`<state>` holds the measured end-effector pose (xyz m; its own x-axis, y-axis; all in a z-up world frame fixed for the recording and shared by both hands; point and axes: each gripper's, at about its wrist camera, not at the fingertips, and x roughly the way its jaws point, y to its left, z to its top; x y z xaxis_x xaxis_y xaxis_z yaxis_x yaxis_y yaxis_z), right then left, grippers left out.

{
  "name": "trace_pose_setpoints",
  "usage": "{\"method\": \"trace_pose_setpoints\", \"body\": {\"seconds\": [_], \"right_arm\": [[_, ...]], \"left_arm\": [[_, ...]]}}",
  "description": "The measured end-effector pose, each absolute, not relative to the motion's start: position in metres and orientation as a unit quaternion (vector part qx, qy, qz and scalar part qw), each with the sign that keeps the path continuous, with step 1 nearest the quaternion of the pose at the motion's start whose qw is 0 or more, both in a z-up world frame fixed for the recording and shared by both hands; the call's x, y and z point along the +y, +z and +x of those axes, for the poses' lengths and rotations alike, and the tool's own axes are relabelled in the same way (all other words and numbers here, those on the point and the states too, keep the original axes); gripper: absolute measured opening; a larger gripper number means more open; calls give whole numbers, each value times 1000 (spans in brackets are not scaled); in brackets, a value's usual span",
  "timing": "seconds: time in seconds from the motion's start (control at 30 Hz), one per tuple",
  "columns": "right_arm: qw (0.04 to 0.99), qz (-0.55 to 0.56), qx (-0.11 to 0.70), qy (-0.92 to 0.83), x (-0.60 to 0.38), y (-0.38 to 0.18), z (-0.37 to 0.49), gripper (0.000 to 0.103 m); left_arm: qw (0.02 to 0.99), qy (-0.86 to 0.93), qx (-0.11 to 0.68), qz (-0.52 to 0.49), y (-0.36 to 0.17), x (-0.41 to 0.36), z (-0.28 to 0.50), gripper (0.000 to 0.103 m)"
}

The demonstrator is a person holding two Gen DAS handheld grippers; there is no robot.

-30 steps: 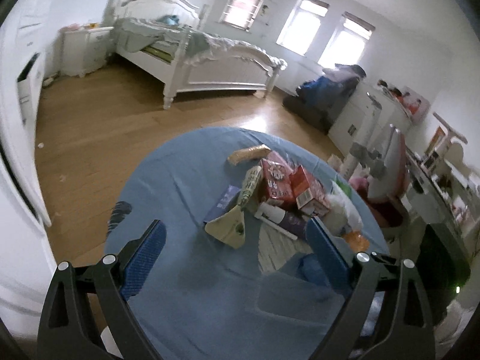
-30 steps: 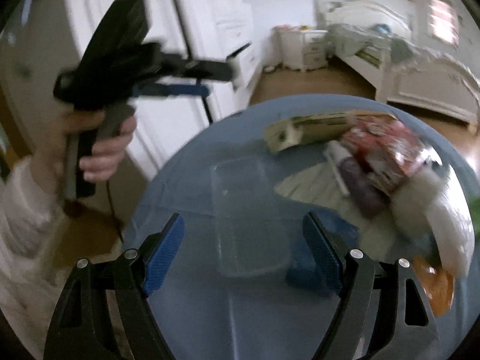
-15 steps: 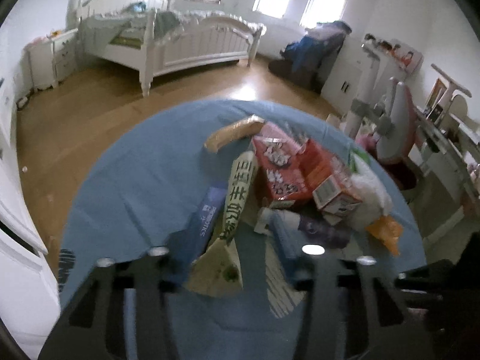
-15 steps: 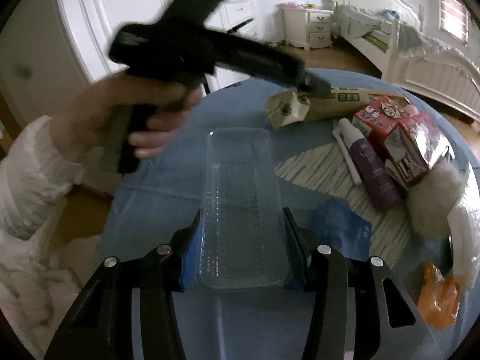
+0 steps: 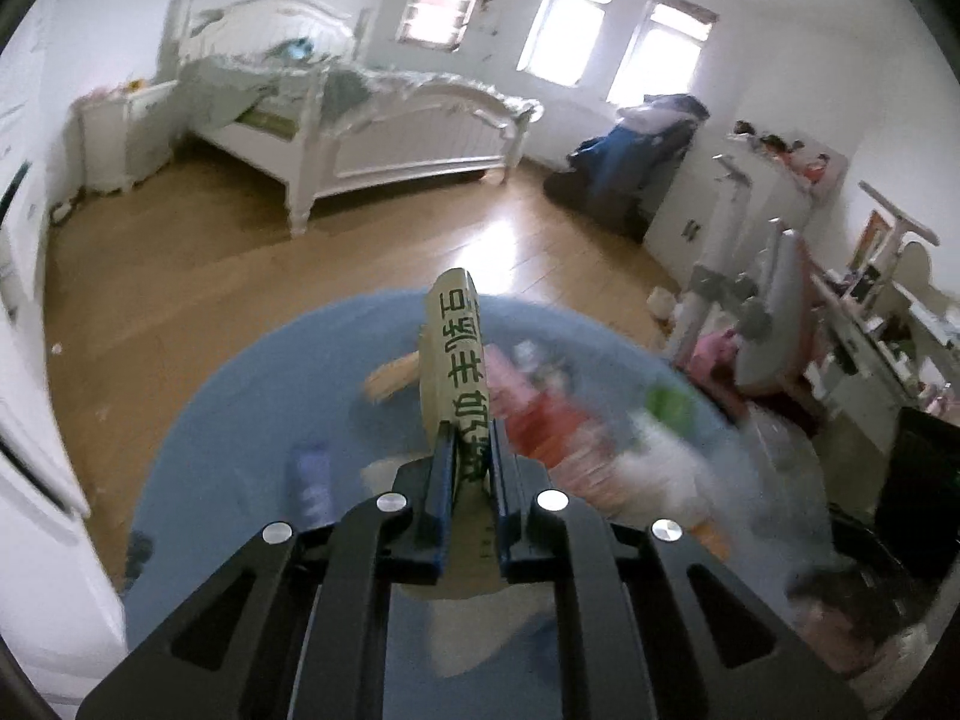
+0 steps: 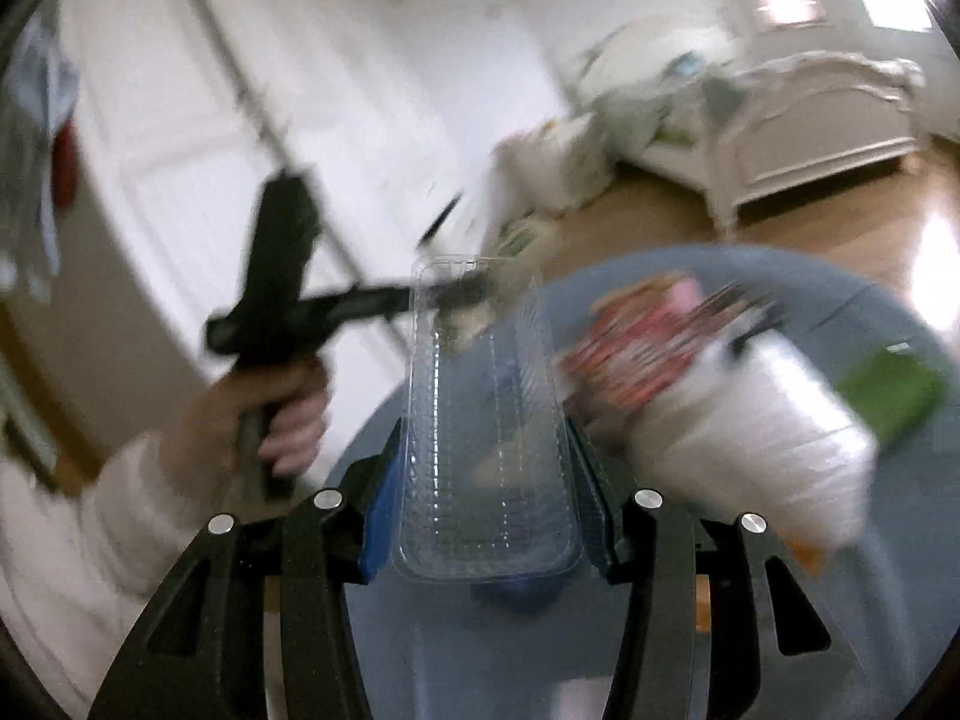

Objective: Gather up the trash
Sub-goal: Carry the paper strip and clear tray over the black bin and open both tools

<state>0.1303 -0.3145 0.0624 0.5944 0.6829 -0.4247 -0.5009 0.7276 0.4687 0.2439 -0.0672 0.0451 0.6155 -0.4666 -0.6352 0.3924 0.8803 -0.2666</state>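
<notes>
Carton (image 5: 456, 384) in left claw (image 5: 470, 468), tray (image 6: 483, 432) in right claw (image 6: 485, 516), above table (image 5: 240, 420).

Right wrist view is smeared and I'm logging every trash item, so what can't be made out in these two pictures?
- Right wrist view: motion blur hides the print on the red packets and the white item.
- Right wrist view: the left gripper tips are blurred behind the clear tray.
- Left wrist view: the pile is smeared; the beige carton covers what lies behind it.
</notes>
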Motion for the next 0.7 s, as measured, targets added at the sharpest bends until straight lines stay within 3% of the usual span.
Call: {"method": "trace_pose_setpoints", "body": {"seconds": [0.33,0.7], "right_arm": [[920,271,224,175,-491,58,133,49],[903,355,241,34,-629,-18,144,50]], "left_arm": [[862,-344,371,-35,72,-227,274,12],[787,-433,439,-28,13,-399,300,12]]}}
